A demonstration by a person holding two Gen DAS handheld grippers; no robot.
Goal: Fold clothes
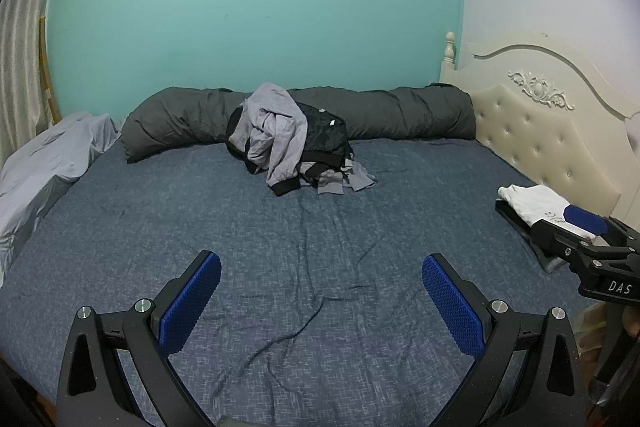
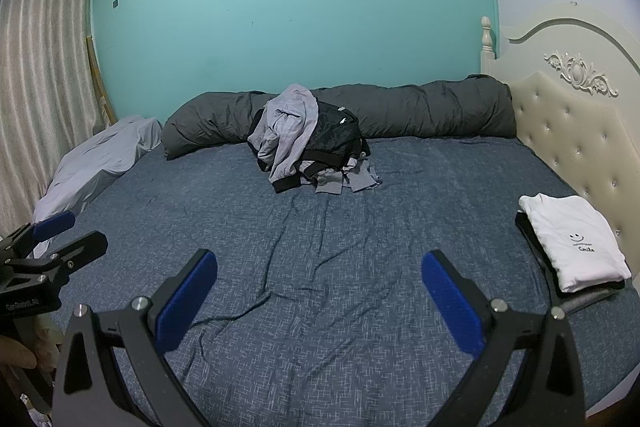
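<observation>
The dark garment [image 2: 538, 251] under the folded white T-shirt [image 2: 572, 239] is mostly hidden. In the left wrist view, the right gripper [image 1: 576, 227] covers the shirt's near corner.

Clothes heap [image 2: 310, 139] mid-bed before bolster [image 2: 420, 111], folded stack [image 2: 572, 241] seemingly right edge.

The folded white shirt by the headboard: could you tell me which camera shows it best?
The right wrist view: the folded white shirt lies fully visible there, its small printed face and the dark garment beneath it clear. In the left wrist view, the right claw covers its near part.
</observation>
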